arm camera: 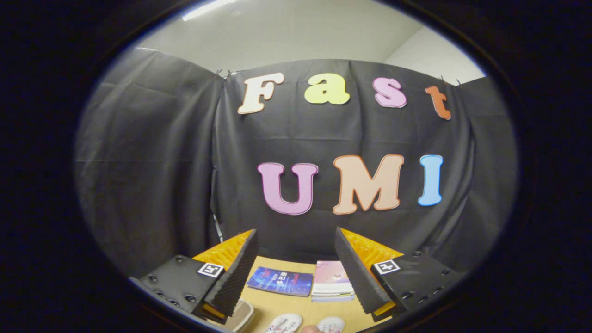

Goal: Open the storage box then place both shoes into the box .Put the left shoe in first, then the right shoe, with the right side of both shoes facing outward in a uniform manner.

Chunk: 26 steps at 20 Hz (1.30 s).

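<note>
Two white shoes [303, 323] lie on the tan wooden table [277, 307] below my gripper [296, 273], whose black ridged fingers [236, 273] stand released, grasping nothing. Beyond them lie a blue booklet [280, 281] and pink book [332, 280]. I judge neither shoe boxed yet.
</note>
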Each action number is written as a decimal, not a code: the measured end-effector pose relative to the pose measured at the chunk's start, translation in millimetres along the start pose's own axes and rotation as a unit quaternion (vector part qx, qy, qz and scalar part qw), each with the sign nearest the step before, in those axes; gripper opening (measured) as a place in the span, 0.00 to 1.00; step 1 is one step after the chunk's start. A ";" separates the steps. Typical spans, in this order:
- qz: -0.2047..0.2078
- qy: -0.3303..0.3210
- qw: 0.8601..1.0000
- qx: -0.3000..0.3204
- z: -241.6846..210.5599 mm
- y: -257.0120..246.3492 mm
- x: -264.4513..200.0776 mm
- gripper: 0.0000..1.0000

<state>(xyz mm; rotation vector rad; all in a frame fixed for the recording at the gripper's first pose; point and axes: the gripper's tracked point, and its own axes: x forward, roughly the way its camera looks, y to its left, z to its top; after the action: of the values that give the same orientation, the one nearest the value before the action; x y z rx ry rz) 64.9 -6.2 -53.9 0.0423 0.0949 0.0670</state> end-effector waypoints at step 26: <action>0.143 0.332 0.806 0.469 -351.9 98.9 -17.9 1.00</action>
<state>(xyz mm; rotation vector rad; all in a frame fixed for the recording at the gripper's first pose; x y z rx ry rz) 6.9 104.9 -397.8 1.0413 0.8282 0.3343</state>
